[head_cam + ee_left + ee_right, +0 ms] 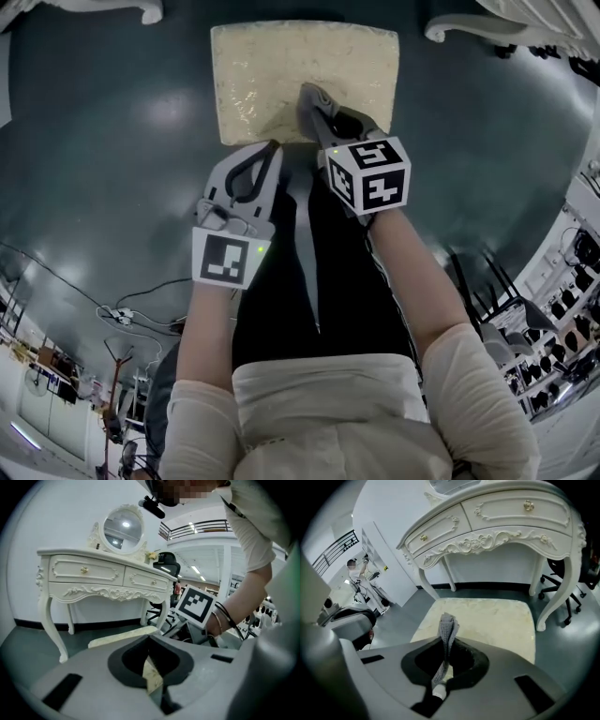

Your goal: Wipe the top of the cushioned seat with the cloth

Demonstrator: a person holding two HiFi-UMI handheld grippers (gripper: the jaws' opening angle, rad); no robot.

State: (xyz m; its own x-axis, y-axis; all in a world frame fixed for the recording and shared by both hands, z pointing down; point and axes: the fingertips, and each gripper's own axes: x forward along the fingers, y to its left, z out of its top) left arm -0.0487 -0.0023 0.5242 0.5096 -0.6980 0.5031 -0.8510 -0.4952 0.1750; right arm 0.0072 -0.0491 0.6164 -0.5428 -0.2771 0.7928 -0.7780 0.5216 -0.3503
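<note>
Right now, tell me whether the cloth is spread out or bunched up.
Bunched up: the cloth stands as a narrow fold pinched in the right gripper's jaws, over the cushioned seat.

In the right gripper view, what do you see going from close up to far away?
The grey cloth in the right gripper → cushioned seat → white dressing table.

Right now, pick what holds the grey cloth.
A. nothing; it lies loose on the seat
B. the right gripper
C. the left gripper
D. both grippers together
B: the right gripper view shows the cloth pinched between the jaws of the right gripper, sticking up over the seat.
</note>
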